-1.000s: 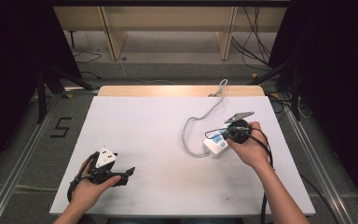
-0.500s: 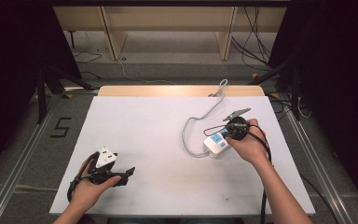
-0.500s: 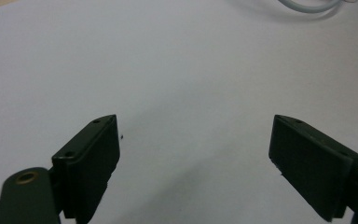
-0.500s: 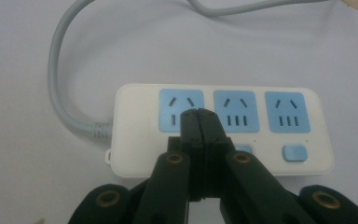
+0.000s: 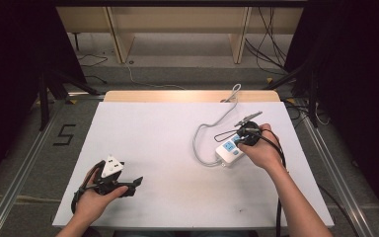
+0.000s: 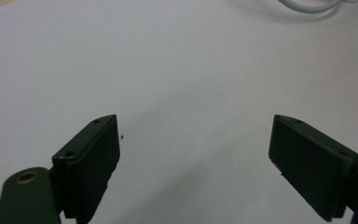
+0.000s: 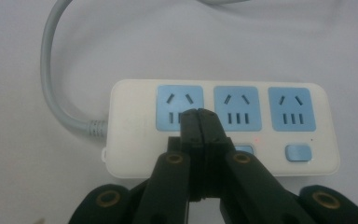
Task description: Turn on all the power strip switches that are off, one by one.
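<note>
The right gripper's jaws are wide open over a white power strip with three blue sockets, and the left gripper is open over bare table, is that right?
Not quite: the right gripper has its jaws pressed shut, as the right gripper view shows. It is over the white power strip with three blue sockets, and the left gripper is open over bare table.

Both grippers are black. The left gripper has a white three-cornered plate, flat rectangular jaw pads and brass-coloured rivets; the right gripper trails a black cable.

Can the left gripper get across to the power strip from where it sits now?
Probably yes: bare white table lies between the left gripper and the power strip. But the right gripper, jaws shut, is already over the strip's buttons.
</note>
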{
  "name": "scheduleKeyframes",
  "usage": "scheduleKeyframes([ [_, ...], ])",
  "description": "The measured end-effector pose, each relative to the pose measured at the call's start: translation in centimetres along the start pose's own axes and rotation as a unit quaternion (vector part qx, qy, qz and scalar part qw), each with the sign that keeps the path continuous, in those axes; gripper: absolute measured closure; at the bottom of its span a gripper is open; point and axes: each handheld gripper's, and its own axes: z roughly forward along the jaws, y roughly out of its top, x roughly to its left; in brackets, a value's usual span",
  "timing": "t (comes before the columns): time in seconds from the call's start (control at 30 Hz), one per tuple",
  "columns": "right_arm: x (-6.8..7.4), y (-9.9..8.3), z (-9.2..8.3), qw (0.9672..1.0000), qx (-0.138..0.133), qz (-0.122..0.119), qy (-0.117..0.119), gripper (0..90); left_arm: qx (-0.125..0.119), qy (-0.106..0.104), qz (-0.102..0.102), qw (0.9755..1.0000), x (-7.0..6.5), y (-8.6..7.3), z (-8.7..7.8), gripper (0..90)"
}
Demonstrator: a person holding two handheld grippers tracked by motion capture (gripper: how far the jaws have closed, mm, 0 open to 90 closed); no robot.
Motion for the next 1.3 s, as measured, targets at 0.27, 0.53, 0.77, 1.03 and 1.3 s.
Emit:
scheduleKeyframes([
  [0.27, 0.1, 0.1, 0.5, 0.9998, 0.019, 0.000, 0.008, 90.0, 0.000, 0.000, 0.000, 1.0000, 0.0, 0.0, 0.0, 16.2],
  [0.53, 0.1, 0.2, 0.9, 0.9995, 0.031, -0.001, 0.012, 90.0, 0.000, 0.000, 0.000, 1.0000, 0.0, 0.0, 0.0, 16.2],
  [0.77, 0.1, 0.4, 1.0, 0.9990, 0.042, -0.001, 0.014, 90.0, -0.001, 0.000, -0.001, 1.0000, 0.0, 0.0, 0.0, 16.2],
  [1.03, 0.1, 0.5, 1.4, 0.9982, 0.057, -0.003, 0.016, 90.0, 0.000, 0.000, 0.000, 1.0000, 0.0, 0.0, 0.0, 16.2],
  [1.3, 0.0, 0.5, 1.7, 0.9975, 0.068, -0.002, 0.020, 90.0, -0.001, 0.000, 0.000, 1.0000, 0.0, 0.0, 0.0, 16.2],
])
